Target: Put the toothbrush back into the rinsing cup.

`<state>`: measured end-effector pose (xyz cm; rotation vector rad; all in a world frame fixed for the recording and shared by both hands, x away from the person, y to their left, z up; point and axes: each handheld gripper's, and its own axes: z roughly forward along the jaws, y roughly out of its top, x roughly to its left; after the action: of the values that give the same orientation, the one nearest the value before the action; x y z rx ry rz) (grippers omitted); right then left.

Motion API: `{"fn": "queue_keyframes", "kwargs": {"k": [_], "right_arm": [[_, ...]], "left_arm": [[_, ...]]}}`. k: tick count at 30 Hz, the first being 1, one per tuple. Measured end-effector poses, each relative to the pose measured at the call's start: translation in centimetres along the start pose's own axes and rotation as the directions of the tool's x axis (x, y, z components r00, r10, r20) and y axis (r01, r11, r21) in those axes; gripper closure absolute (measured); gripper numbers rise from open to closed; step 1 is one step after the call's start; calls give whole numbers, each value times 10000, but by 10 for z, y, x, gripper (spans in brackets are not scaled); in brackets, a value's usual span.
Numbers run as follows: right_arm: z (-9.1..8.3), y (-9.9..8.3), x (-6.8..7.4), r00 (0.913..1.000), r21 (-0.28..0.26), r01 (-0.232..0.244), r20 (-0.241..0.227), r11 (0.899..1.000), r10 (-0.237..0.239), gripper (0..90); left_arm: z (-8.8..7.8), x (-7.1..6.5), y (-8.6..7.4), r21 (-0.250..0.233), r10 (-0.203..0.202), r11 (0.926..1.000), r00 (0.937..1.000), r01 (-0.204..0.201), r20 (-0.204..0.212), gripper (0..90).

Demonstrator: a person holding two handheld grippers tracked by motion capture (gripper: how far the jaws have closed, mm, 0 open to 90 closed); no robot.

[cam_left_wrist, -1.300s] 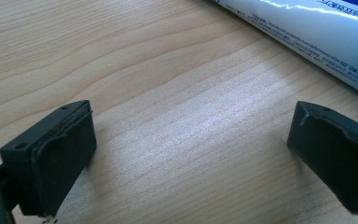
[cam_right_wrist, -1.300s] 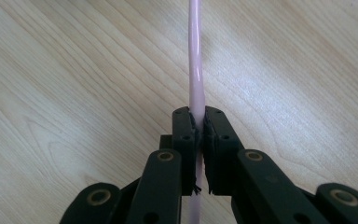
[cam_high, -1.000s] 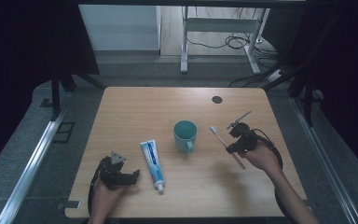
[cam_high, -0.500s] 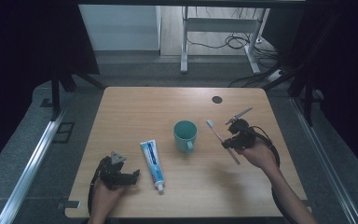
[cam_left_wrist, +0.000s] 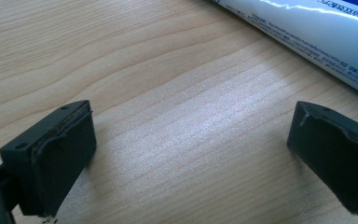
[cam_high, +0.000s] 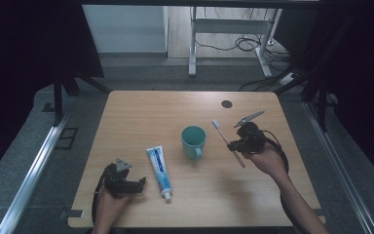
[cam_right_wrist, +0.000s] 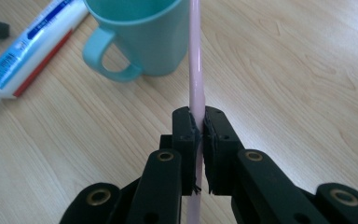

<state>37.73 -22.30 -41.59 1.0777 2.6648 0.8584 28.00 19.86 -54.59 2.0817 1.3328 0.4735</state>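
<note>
A pink toothbrush (cam_high: 222, 135) with a white head is clamped in my right gripper (cam_high: 232, 145), lifted off the table just right of the teal mug (cam_high: 193, 141). In the right gripper view the jaws of my right gripper (cam_right_wrist: 198, 126) are pressed on the toothbrush handle (cam_right_wrist: 196, 70), which runs up past the mug (cam_right_wrist: 144, 37). A toothpaste tube (cam_high: 158, 165) lies left of the mug, cap towards the front. My left gripper (cam_high: 140, 183) rests low at the front left, open, jaws towards the tube. In its own view, bare wood lies between the jaws of the left gripper (cam_left_wrist: 191, 144), with the toothpaste tube (cam_left_wrist: 307, 28) just beyond.
The wooden table (cam_high: 151, 112) has a dark round spot (cam_high: 227, 104) near its far right. Metal rails run along both sides of the table, and a desk frame with cables stands behind it. The toothpaste tube (cam_right_wrist: 28, 51) lies left of the mug.
My right gripper has carried the toothbrush a little farther back and left, nearer the mug. The left gripper has stayed where it was.
</note>
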Motion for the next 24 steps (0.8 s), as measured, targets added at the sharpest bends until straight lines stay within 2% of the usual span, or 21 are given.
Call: {"fn": "queue_keyframes", "kwargs": {"k": [8,24], "right_arm": [[1,5,4,9996,-491,208,-175,9986,-217,835],[4,18,10,9985,-1330,182,-479,9909,-247,835]], "left_arm": [[0,0,0,-3,11,10000,10000,-11,-1,11],[0,0,0,12,87,10000,9999,-87,64,5]]}}
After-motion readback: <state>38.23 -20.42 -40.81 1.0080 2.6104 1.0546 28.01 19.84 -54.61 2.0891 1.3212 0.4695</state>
